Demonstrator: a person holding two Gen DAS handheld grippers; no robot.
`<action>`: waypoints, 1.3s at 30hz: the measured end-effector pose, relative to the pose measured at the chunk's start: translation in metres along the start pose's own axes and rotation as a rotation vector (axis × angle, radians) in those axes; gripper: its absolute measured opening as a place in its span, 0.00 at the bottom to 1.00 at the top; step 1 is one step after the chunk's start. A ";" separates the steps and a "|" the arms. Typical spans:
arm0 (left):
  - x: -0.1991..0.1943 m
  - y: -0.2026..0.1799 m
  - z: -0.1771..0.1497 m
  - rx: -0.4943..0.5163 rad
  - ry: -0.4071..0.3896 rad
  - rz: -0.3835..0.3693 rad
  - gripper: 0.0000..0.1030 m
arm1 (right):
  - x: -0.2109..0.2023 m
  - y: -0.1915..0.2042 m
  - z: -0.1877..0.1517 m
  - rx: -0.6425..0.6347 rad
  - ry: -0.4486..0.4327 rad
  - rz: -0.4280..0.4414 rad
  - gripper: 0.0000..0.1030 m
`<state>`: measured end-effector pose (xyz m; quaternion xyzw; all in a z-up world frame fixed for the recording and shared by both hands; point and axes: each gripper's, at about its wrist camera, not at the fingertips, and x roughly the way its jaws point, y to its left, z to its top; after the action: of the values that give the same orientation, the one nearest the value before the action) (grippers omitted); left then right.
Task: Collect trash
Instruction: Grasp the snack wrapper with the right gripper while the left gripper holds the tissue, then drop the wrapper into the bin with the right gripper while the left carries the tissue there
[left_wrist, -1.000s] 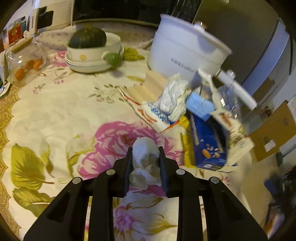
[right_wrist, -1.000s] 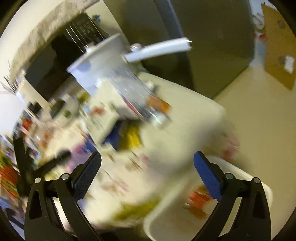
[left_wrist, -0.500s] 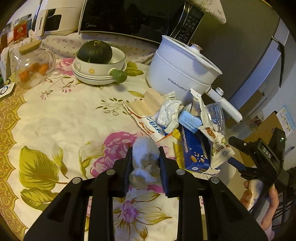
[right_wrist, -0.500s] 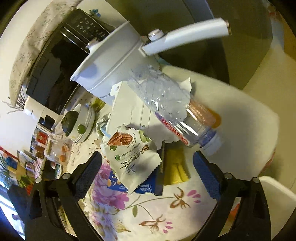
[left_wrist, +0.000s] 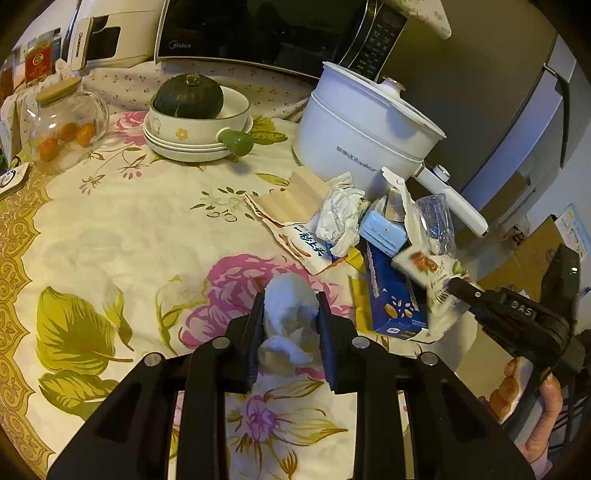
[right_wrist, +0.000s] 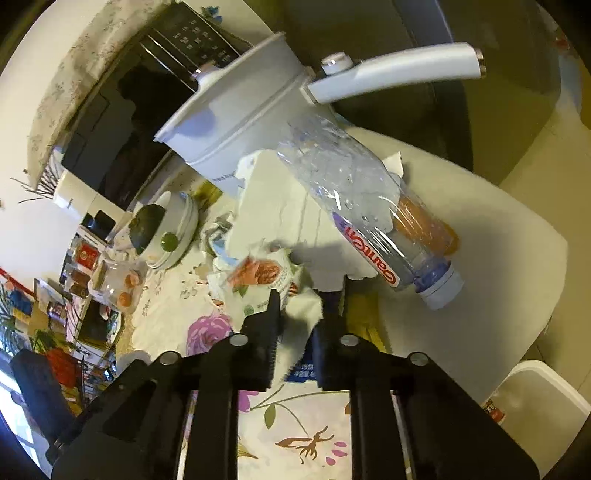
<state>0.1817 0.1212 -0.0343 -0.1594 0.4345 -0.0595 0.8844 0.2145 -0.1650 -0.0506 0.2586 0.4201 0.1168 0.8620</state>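
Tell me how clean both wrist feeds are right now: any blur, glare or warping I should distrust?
Left wrist view: warm dim light, strong fisheye bending at the rim; the tissue wad in the left gripper is sharp, while the nut snack packet smears with motion. Right wrist view: tilted, mostly sharp; that packet at the right gripper is slightly soft, and the plastic bottle glints.

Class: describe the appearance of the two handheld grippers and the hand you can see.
Both the left gripper and right gripper are matte black plastic with flat jaws, angular cut-out arms and silver pivot screws. The right one's body reads "DAS". A bare hand shows; no cables visible.
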 end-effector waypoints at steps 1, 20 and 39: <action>0.000 0.000 0.000 -0.001 0.000 0.000 0.26 | -0.005 0.002 0.000 -0.012 -0.014 -0.007 0.09; -0.005 -0.035 -0.012 0.057 -0.003 -0.080 0.26 | -0.116 -0.022 -0.054 -0.183 -0.145 -0.263 0.09; -0.002 -0.093 -0.039 0.179 0.025 -0.154 0.26 | -0.154 -0.090 -0.141 -0.141 -0.136 -0.570 0.90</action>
<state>0.1527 0.0246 -0.0245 -0.1120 0.4250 -0.1676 0.8825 0.0071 -0.2561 -0.0700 0.0768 0.4080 -0.1183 0.9020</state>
